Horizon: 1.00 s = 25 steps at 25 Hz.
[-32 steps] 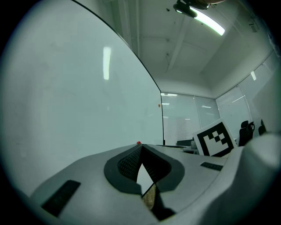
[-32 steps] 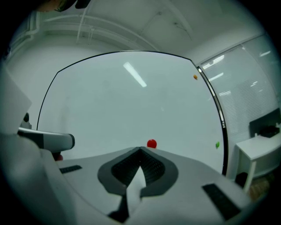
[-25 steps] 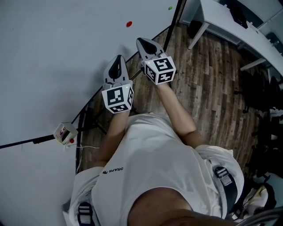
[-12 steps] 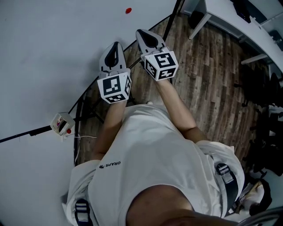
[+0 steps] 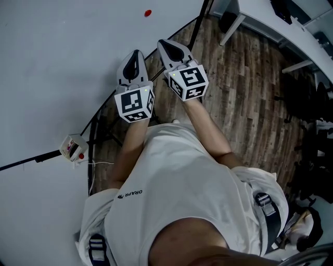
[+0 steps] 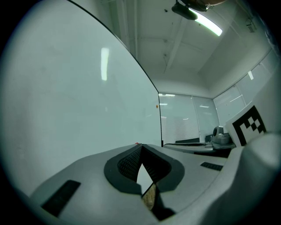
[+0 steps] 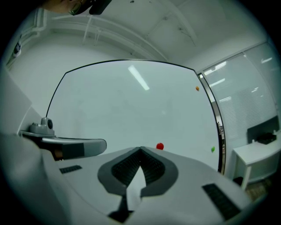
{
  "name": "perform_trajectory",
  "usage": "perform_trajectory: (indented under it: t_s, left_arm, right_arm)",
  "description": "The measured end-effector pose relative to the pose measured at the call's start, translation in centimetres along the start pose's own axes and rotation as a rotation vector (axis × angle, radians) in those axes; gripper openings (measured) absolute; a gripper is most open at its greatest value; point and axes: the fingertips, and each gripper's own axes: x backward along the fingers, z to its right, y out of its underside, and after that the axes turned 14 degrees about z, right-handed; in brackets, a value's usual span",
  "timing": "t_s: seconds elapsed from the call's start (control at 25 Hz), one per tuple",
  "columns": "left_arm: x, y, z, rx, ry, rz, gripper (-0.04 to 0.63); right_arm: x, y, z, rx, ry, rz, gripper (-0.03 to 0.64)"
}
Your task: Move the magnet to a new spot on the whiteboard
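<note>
A small red magnet (image 5: 148, 13) sticks to the whiteboard (image 5: 62, 62), which fills the left of the head view. In the right gripper view the red magnet (image 7: 160, 146) shows just past my right gripper (image 7: 140, 149), which is shut and holds nothing. That right gripper (image 5: 164, 43) points at the board's lower edge, below the magnet. My left gripper (image 5: 137, 53) hangs beside it, also shut and empty, close along the board. Only the tip of the left gripper (image 6: 141, 147) and the whiteboard (image 6: 66, 110) show in its own view.
A green magnet (image 7: 213, 149) and an orange magnet (image 7: 197, 88) sit near the board's right edge. A small box (image 5: 74, 147) rests on the board's ledge. White desks (image 5: 260, 21) and dark chairs stand on the wooden floor (image 5: 244, 93) to the right.
The head view has shifted, so the red magnet sits higher in it and the green one has left the frame. My right gripper has moved slightly. Both stay shut.
</note>
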Motion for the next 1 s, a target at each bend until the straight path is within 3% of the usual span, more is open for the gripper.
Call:
perform_trajectory:
  t_s: [1.0]
  left_arm:
    - [0.9,-0.5,1.9,0.000,0.041,-0.005,0.002]
  right_arm:
    - [3.6,-1.4,0.3,0.007,0.064,0.001,0.014]
